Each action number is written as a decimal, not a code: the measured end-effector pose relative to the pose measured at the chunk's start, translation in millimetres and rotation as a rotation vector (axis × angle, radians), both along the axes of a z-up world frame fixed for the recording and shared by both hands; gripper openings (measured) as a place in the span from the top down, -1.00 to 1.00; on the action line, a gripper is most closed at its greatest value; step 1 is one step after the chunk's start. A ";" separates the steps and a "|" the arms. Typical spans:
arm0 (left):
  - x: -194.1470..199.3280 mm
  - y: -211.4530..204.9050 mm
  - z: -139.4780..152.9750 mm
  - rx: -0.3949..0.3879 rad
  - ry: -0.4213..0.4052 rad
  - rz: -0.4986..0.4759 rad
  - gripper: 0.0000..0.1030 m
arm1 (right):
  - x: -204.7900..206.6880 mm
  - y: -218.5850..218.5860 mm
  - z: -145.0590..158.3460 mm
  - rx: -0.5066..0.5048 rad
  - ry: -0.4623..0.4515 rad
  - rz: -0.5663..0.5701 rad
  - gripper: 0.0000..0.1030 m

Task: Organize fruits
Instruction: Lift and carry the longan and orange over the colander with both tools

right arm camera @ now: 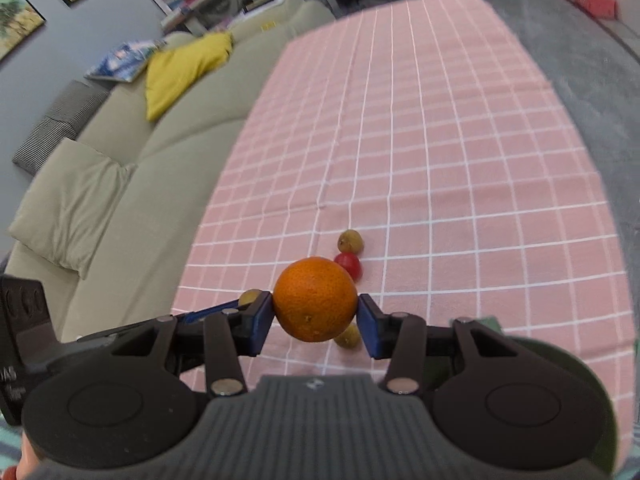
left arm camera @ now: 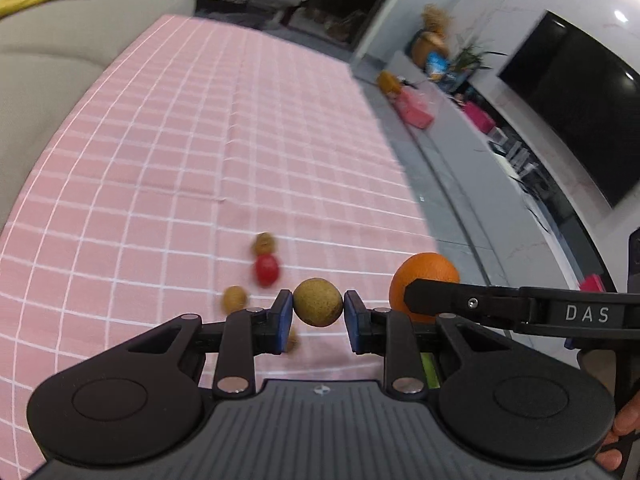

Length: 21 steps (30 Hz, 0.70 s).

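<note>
pink checked tablecloth, beige sofa – yellow cushion

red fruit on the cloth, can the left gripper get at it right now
Probably not yet: the left gripper is shut on a brown fruit. The red fruit lies uncovered on the cloth just ahead, so the path looks free.

Pink white-checked tablecloth over a long table. Beige fabric sofa alongside, with mustard-yellow cushion. Black wall-mounted television opposite. Grey floor.

Black gripper, blue pads
</note>
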<state>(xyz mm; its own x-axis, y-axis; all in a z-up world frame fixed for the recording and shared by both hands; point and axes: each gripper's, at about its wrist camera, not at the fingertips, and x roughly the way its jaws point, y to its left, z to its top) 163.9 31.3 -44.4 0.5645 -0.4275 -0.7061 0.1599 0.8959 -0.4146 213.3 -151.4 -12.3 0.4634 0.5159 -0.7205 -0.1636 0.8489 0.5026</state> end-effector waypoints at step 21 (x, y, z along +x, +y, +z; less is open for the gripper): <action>-40.7 -99.0 -5.1 0.083 -0.009 -0.281 0.41 | -98.8 -92.4 -8.8 -0.204 0.008 -0.107 0.17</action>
